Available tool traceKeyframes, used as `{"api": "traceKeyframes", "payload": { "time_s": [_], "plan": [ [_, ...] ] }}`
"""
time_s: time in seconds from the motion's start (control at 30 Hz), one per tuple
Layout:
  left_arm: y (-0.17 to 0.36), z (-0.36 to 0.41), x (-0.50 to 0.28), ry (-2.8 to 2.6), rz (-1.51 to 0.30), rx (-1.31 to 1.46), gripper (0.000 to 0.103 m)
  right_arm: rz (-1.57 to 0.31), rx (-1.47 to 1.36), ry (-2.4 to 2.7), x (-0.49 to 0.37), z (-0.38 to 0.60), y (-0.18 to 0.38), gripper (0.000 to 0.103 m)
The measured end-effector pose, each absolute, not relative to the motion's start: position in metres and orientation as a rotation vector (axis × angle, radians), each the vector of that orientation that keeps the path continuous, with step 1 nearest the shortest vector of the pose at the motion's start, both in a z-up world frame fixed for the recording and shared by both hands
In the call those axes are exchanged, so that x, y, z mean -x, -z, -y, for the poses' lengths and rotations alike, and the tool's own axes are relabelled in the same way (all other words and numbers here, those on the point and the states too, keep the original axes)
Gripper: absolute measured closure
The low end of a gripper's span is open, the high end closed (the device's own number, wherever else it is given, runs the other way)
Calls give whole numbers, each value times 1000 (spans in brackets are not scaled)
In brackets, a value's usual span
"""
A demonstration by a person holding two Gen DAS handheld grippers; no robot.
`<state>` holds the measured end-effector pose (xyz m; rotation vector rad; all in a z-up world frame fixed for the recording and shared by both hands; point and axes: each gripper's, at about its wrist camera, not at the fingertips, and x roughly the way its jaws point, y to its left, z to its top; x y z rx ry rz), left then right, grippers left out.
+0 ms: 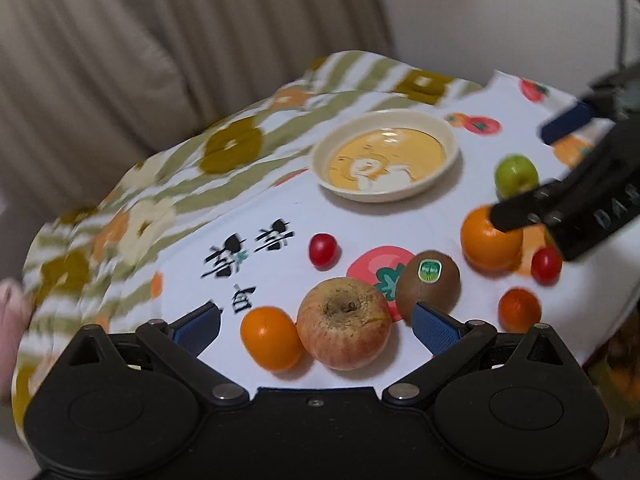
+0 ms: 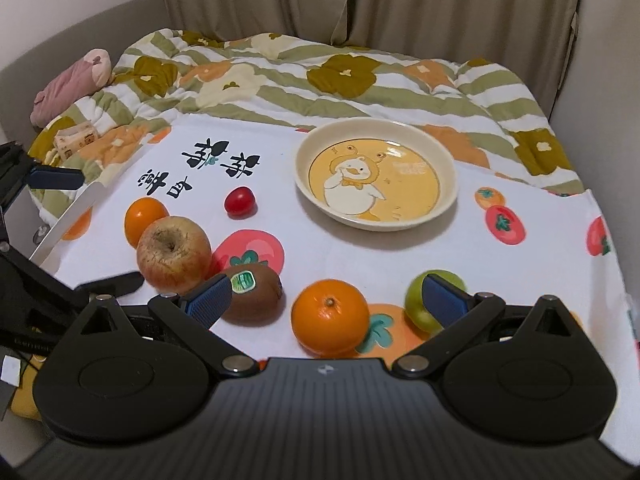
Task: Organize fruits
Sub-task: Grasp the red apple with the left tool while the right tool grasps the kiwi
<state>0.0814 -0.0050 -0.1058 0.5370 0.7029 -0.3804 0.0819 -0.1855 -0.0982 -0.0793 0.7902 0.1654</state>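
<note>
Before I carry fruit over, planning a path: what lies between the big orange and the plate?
Nothing: in the right wrist view, only bare white cloth runs from the big orange to the plate.

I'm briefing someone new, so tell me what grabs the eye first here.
The cream plate with a cartoon duck sits empty at the far middle of the white printed cloth. Loose fruit lies in front of it: an apple beside a kiwi, and an orange between the right gripper's open fingers.
</note>
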Motion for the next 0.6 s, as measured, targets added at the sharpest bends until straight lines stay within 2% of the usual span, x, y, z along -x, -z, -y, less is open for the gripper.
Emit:
{"api": "traceKeyframes", "payload": {
  "time_s": [0.37, 0.6],
  "plan": [
    [133, 5, -117, 673, -706, -680, 0, -796, 137, -263, -112, 152, 120, 0],
    [155, 8, -132, 756, -757, -719, 6, -854, 189, -349, -130, 137, 135, 0]
  ]
}}
